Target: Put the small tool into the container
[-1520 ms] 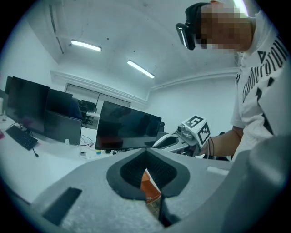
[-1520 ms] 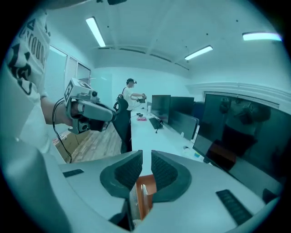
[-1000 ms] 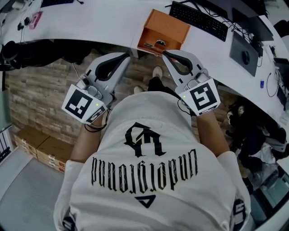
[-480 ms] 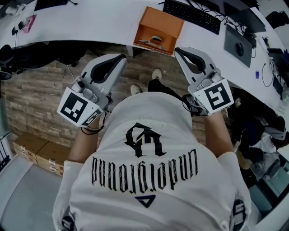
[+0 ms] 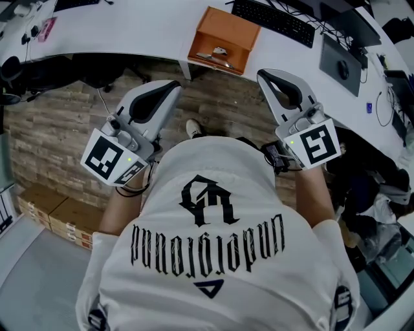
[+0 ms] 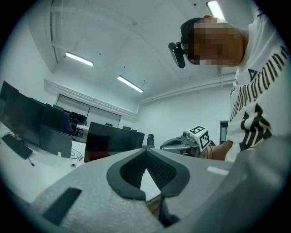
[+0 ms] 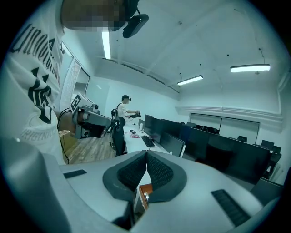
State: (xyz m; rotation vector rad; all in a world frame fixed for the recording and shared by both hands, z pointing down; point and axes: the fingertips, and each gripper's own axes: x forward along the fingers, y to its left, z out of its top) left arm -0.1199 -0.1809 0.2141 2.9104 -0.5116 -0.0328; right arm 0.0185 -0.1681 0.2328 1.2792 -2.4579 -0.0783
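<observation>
Though container (image 5: 229,29) gapes, contents (image 5: 218,52) indistinct, possibly metal.

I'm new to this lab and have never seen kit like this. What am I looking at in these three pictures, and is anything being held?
No robot here: a person in a white T-shirt holds a hand-held gripper in each hand; the marker cubes belong to the grippers. The top-down picture comes from a camera on the person's head and shows the left hand-held gripper and the right hand-held gripper. The other two pictures come from cameras riding on each gripper, looking along its jaws; both tilt upward, so you see monitors and ceiling lights. On the white desk ahead stands an open orange container with a small tool in it, beside a black keyboard. Both pairs of jaws are closed with nothing between them.
</observation>
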